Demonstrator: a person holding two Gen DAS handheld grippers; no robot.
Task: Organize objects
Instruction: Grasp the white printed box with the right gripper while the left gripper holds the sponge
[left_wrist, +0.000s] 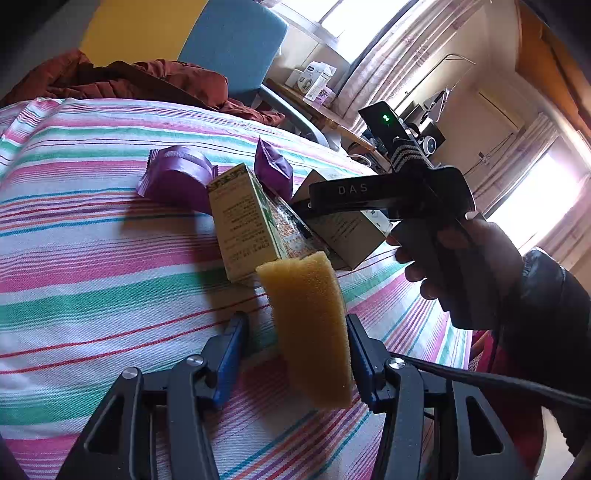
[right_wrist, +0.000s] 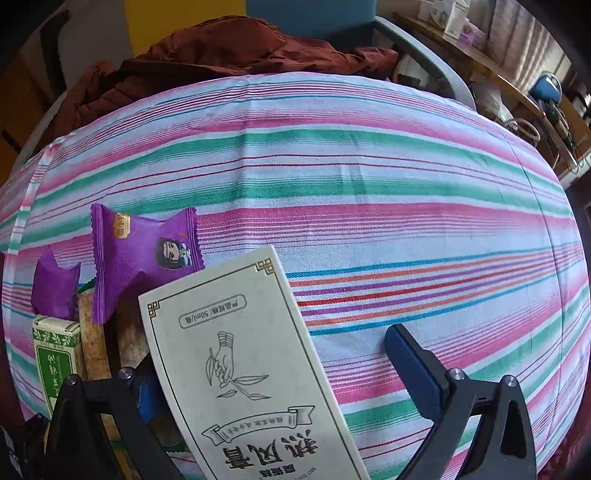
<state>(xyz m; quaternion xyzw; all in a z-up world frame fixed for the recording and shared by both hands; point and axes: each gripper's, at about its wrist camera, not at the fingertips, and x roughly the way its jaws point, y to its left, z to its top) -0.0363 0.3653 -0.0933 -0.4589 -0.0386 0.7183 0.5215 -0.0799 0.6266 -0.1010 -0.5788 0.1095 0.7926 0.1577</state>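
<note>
A yellow sponge (left_wrist: 310, 332) stands between the jaws of my left gripper (left_wrist: 295, 354). It leans on the right pad (left_wrist: 356, 354), and a strip of bedcover shows beside the left pad (left_wrist: 234, 354). Just past it are a green box (left_wrist: 243, 221), a patterned flat pack (left_wrist: 295, 236) and two purple snack packets (left_wrist: 173, 177) (left_wrist: 273, 170). My right gripper (right_wrist: 284, 384) is wide open around a white box (right_wrist: 251, 362), which lies by its left finger. The right pad (right_wrist: 417, 369) is well clear of the box. The purple packets (right_wrist: 144, 254) and green box (right_wrist: 55, 350) sit left of it.
Everything rests on a striped bedcover (right_wrist: 369, 184). A rust-red garment (left_wrist: 129, 77) is heaped at the far edge before a blue chair (left_wrist: 236, 40). A wooden shelf (left_wrist: 325, 110) with small cartons runs along the right. A person's hand (left_wrist: 461, 258) shows at right.
</note>
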